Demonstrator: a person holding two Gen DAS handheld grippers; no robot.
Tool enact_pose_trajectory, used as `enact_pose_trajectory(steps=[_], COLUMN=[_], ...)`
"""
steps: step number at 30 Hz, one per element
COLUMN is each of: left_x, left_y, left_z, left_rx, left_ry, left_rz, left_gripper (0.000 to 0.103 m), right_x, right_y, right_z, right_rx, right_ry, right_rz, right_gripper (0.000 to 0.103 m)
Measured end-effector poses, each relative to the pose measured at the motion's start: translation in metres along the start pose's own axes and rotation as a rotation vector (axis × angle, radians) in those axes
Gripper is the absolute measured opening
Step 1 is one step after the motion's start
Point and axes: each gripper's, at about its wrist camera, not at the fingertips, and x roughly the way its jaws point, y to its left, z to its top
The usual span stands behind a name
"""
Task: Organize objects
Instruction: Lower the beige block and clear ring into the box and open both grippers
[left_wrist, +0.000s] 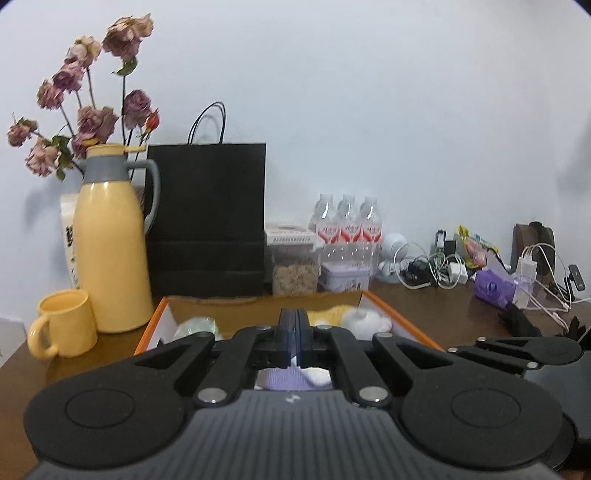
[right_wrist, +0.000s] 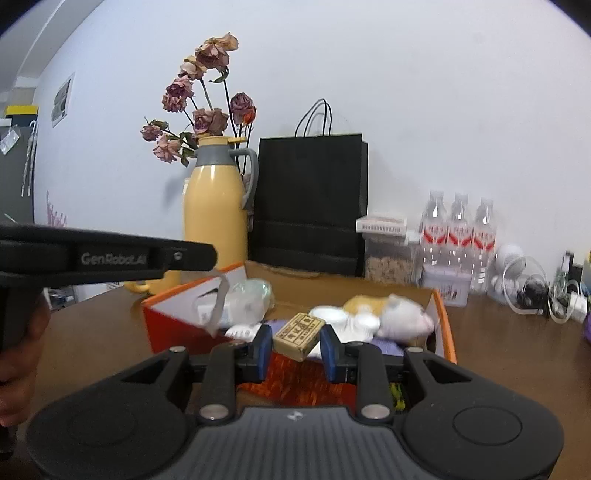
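Above the orange box (right_wrist: 441, 314) on the table (right_wrist: 92, 332), right gripper (right_wrist: 297, 345) clamping a small tan packet (right_wrist: 298, 334), likely for stowing inside, left gripper (left_wrist: 294, 341) fully closed, apparently pinching a pale strip (right_wrist: 218, 306)

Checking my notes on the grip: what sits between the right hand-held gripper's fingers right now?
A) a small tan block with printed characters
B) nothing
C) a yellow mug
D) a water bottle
A: in the right wrist view the right hand-held gripper has its blue-padded fingers either side of the small tan block, above the orange box.
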Motion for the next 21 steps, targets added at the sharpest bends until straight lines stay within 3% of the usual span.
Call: enact_pose_trajectory(steps=[10,21], left_x=[0.05,0.098], left_y=[0.007,0.03], left_z=[0.005,-0.011], left_rx=[-0.031,-0.042], left_ry=[-0.014,0.101], left_rz=[0.023,0.04], left_gripper=[0.003,0.004], right_x=[0.052,0.096], right_y=[-0.015,-0.032], right_z=[0.027,0.012], right_rx=[0.018,0.031], right_ry=[-0.01,0.086], right_rz=[-0.03,-0.04], right_gripper=[0.027,0.027])
